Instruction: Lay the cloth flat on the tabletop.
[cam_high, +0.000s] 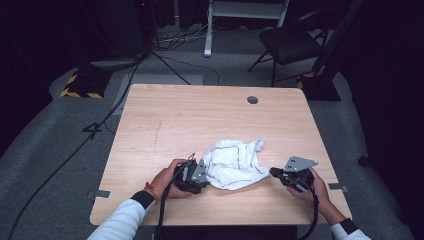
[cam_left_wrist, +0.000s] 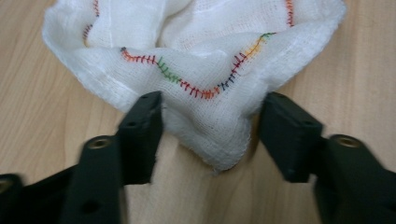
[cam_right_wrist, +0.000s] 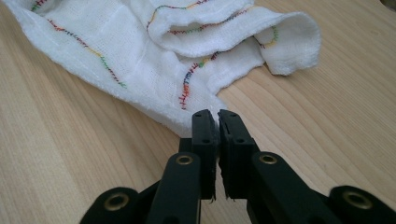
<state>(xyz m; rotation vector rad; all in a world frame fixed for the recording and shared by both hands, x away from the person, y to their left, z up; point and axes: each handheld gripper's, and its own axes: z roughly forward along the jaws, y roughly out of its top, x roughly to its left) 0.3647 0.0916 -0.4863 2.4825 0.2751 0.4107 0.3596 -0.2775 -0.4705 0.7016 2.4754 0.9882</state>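
Note:
A white gauze cloth (cam_high: 232, 162) with multicoloured edge stitching lies crumpled on the wooden table (cam_high: 165, 115), near the front. At its left side is my left gripper (cam_high: 205, 179), held in a hand. In the left gripper view the jaws of this gripper (cam_left_wrist: 212, 126) stand apart, one on each side of a stitched corner of the cloth (cam_left_wrist: 201, 70), and touch its edges without squeezing it. My right gripper (cam_high: 274, 173) is at the cloth's right side. In the right gripper view this gripper (cam_right_wrist: 217, 119) has its jaws together on the tip of a corner of the cloth (cam_right_wrist: 154, 51).
A round cable hole (cam_high: 252, 99) sits near the table's far edge. Beyond the table stand a black folding chair (cam_high: 290, 42) and a white frame (cam_high: 207, 30), with cables across the grey floor. Bare wood lies on all sides of the cloth.

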